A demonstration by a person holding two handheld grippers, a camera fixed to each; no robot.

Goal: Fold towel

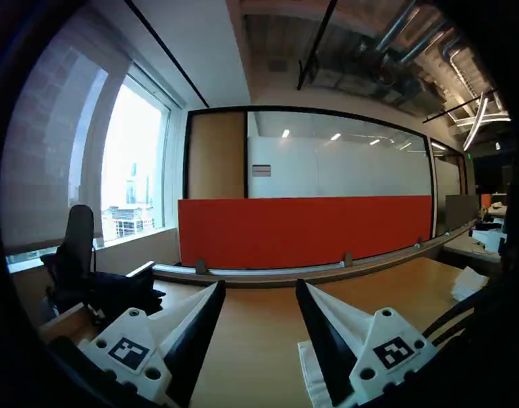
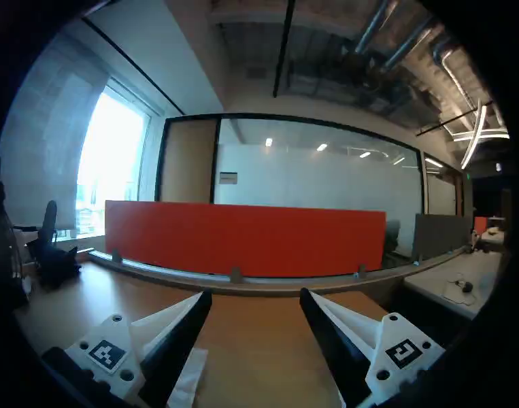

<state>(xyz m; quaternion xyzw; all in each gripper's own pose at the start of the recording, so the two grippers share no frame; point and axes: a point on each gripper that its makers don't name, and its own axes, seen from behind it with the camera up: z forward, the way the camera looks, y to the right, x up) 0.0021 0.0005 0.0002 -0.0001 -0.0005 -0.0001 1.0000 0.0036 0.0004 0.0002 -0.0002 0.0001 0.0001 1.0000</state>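
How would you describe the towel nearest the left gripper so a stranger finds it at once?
Look at the wooden desk before the red divider panel. The towel lies on it, close beside the left gripper. It is flat with layered edges, unlike the crumpled white item farther off.

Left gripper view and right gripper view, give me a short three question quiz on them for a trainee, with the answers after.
1. True or false: the right gripper is open, with nothing between its fingers.
2. Multiple choice: what colour is the divider panel ahead of the left gripper? A blue, B red, C green.
3. Fill in the blank: the white towel by the left gripper's fingers lies on the wooden ___.

Key: 1 true. 2 B. 3 desk.
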